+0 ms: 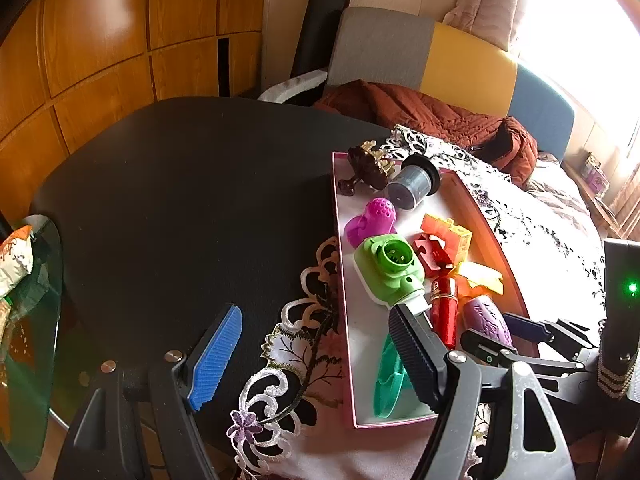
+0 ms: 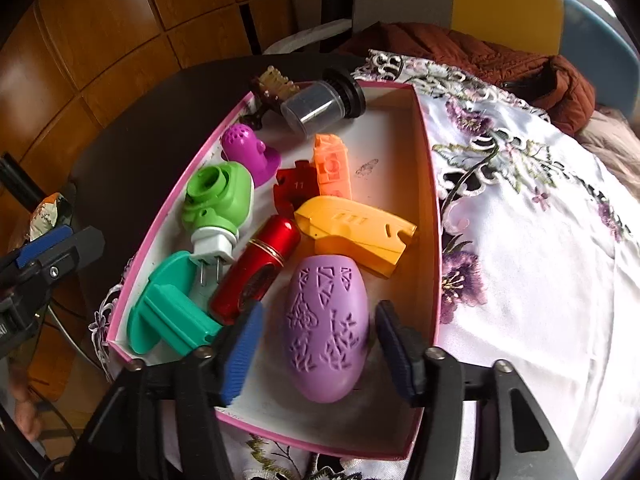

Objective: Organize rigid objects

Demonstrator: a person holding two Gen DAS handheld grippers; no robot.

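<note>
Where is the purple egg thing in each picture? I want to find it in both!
Left wrist view: the purple egg sits low on the right, in the pink-edged box, right of the red tube and partly hidden by the right claw.
Right wrist view: it lies bottom centre, between the open right claw's fingers.
Shared landmark: the green plug-in gadget, in the box in both.

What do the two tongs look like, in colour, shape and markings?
Both tongs, left and right, have black angular frames with silver screw heads. Each has two ribbed pads: one bright blue, the other dark navy. Seen from the left wrist, the right one's black body carries a small green light.
</note>
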